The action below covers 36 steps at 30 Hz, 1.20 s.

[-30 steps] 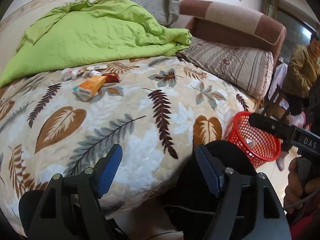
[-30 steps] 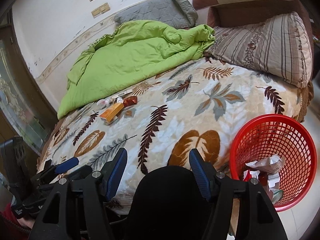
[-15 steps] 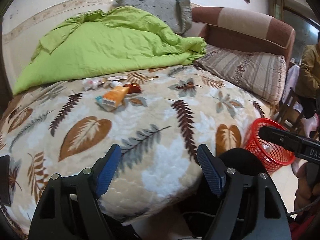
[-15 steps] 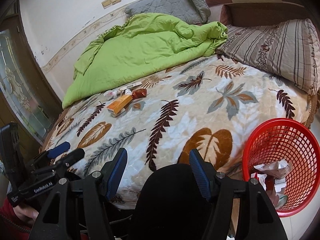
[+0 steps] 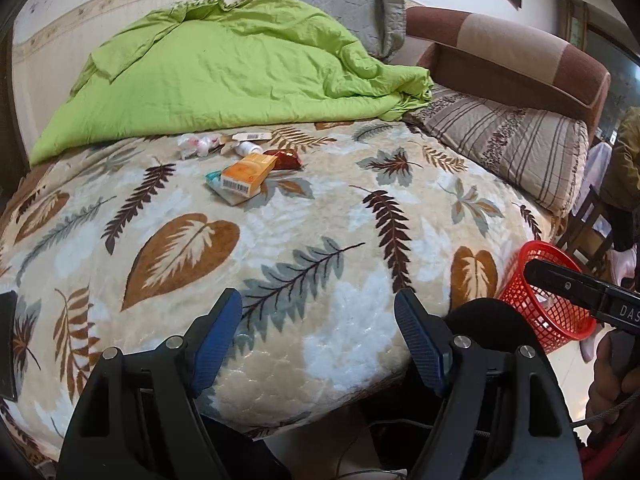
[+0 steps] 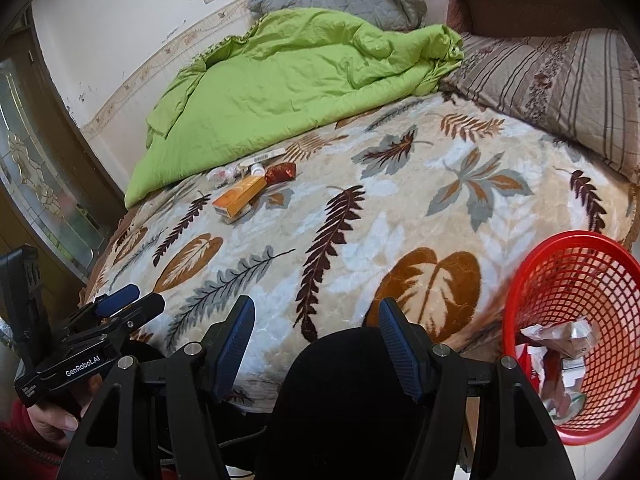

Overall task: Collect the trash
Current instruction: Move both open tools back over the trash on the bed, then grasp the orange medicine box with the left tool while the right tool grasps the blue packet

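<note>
A small heap of trash lies far across the leaf-patterned blanket: an orange carton (image 5: 249,172) (image 6: 239,196) on a teal-edged box, a red foil wrapper (image 5: 285,158) (image 6: 281,172), a small white bottle (image 5: 249,147), a white barcoded strip (image 5: 250,136) (image 6: 267,156) and crumpled clear wrappers (image 5: 196,145) (image 6: 222,175). A red mesh basket (image 6: 576,312) (image 5: 548,304) holding crumpled wrappers stands on the floor at the bed's right corner. My left gripper (image 5: 318,334) is open and empty at the near bed edge. My right gripper (image 6: 316,340) is open and empty there too, left of the basket.
A rumpled green quilt (image 5: 224,72) covers the back of the bed, with a grey pillow (image 5: 332,0) behind and a striped pillow (image 5: 508,140) against the brown headboard at right. A seated person (image 5: 624,160) is beyond the bed's right side. A glass door (image 6: 36,168) stands left.
Both grippers have come up and forward toward the bed, so the blanket and the trash heap look nearer. The basket has slid toward the right edge in both views. Jaws stay open.
</note>
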Tool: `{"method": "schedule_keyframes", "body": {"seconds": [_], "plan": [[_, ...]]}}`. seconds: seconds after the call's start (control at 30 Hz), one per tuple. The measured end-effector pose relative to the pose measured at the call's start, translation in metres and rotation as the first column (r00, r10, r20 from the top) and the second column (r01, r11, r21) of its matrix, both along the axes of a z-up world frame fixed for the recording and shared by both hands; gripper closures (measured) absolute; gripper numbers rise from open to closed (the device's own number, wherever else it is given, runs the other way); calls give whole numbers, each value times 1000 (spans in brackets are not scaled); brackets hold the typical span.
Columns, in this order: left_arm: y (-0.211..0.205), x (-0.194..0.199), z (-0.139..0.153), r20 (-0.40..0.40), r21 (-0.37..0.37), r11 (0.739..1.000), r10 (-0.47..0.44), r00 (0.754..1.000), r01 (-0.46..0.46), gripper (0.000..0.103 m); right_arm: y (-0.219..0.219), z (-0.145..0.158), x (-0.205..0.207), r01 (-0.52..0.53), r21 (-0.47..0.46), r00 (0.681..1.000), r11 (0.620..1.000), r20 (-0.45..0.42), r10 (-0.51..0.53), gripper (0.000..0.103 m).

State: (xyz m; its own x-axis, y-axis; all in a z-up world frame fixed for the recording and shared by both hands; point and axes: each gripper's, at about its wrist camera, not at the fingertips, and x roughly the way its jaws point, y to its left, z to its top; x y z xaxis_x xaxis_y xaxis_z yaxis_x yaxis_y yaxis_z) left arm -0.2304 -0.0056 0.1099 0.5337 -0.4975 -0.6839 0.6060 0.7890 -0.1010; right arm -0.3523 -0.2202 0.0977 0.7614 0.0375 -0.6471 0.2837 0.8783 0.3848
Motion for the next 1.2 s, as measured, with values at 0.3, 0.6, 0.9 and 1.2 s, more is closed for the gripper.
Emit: {"method": "schedule_keyframes", "body": {"seconds": [0.3,0.6,0.9,1.2], "plan": [[15,39,-12,-31,9,998,70,997,-70,26,-2,1,37,-66,-10,998,998,-18,66,34],[34,101,-20,-100,-3,990,137,986,-138,26,-3,-2,114,-92,-13,996,996,-9,92,34],[-17,182,-8,-64,17,993,119,991,-118,26,-13,-34,139,-57,34,998,998,-7,57,36],[-103,242,-47,-33,227,969,111,993,-101,25,-23,-37,133,-48,108,998,993,33,45,36]]}}
